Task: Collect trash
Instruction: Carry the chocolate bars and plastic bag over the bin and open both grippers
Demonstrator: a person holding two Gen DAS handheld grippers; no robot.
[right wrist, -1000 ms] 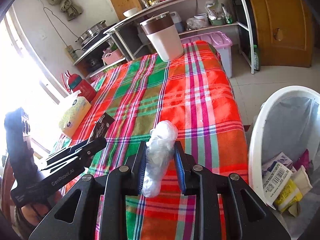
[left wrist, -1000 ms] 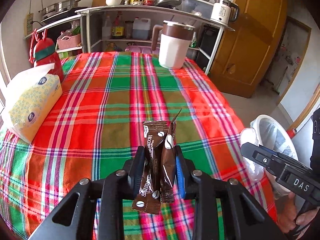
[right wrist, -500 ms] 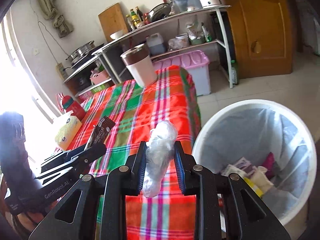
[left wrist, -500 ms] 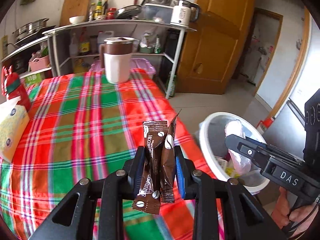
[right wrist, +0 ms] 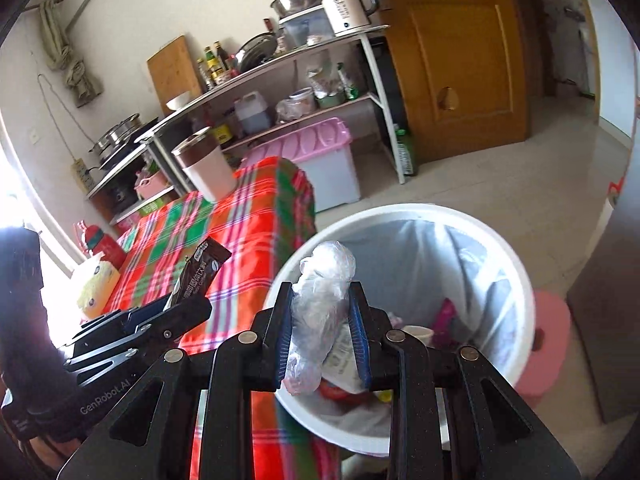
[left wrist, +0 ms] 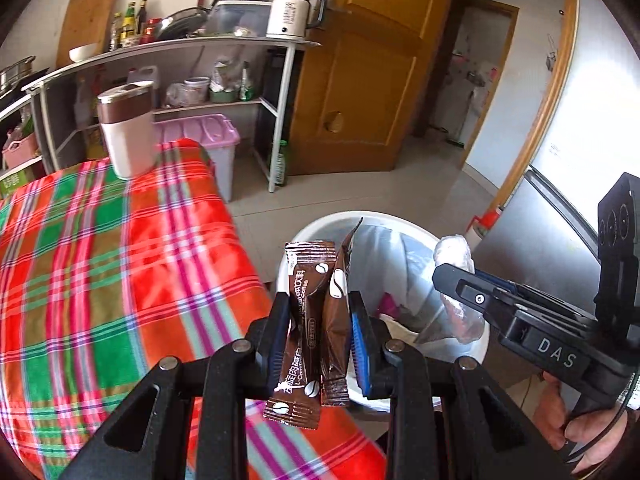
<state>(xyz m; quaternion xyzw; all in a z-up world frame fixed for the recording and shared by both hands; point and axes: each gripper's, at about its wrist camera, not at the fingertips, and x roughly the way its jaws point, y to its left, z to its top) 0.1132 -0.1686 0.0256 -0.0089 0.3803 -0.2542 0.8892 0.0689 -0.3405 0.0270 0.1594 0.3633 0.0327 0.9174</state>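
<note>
**Inspector:** Start with the left gripper [left wrist: 320,332].

**Assistant:** Its fingers [left wrist: 276,332] are drawn close together, pinching two brown coffee sachets [left wrist: 314,320] held side by side and upright. The sachets stick out above and below the pads. From the left wrist view they hang over the near edge of the bench [left wrist: 120,280], with the white bin [left wrist: 320,228] behind them.

**Inspector:** And the right gripper [right wrist: 322,332]?

**Assistant:** Its fingers [right wrist: 282,328] are clamped on a crumpled wad of clear plastic film [right wrist: 320,304], which bulges out above the pads and trails below them. In its own view the wad sits over the bin's mouth.

**Inspector:** Pose of the hands?

**Assistant:** Both grippers point forward and downward. In the left wrist view the right gripper enters from the right, and a hand [left wrist: 576,424] grips its handle at the lower right. In the right wrist view the left gripper lies to the left, nearer the bench, with the sachets projecting from its tip.

**Inspector:** Containers?

**Assistant:** The bin stands on the floor just beside the bench edge and is lined with a pale bag. It holds mixed waste: a printed paper wrapper [right wrist: 344,356], a pink scrap [right wrist: 444,316] and a red piece [right wrist: 332,390]. I cannot identify them further. On the far end of the plaid-covered bench stands a lidded white-and-brown jug [left wrist: 126,128]. A pink-lidded storage box [right wrist: 320,160] sits on the floor beyond.
</note>
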